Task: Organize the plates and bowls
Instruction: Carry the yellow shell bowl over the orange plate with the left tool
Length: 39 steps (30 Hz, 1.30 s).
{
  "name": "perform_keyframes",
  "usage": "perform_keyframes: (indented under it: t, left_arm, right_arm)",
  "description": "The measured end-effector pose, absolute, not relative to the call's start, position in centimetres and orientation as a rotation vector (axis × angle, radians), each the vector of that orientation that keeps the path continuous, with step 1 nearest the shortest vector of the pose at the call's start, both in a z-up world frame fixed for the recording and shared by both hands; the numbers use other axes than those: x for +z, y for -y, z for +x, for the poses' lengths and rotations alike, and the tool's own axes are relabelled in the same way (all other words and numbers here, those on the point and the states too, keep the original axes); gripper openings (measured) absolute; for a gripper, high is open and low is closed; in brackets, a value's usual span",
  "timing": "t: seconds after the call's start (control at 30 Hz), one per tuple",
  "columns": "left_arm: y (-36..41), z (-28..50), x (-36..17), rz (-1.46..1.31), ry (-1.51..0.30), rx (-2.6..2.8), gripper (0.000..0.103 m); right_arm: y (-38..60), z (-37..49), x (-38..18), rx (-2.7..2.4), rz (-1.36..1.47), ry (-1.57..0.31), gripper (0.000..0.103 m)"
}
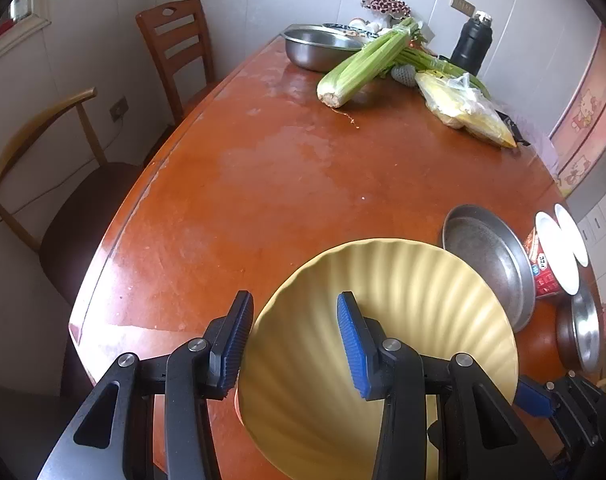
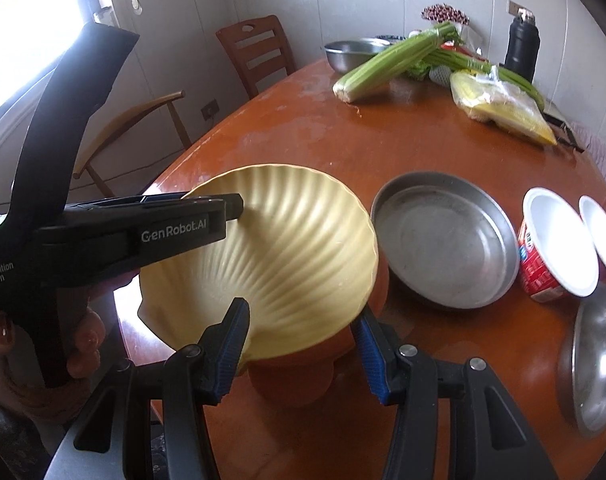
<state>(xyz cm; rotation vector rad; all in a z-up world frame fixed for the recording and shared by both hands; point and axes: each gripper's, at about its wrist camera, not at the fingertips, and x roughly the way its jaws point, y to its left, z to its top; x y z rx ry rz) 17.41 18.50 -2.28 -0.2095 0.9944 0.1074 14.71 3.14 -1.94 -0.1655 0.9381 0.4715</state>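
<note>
Behind left tongs, yellow bowl base hidden.

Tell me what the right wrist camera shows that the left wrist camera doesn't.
Only the right wrist view shows the hand holding the left claw from the side, and the bright window.

Only the left wrist view shows the dark chair seat.

Both show the tilted yellow bowl, the metal pan, the celery and the red cup.
</note>
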Motion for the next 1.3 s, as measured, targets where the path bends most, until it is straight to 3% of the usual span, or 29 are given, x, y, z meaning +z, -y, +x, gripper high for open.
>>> perform_keyframes:
  t: [1.3]
  left_arm:
    - [-18.6, 17.3, -2.8, -0.185, -1.001, 0.133, 0.046]
  right_arm:
    - [-4.4, 14.4, -2.7, 0.466, -0.253, -0.954, 0.060]
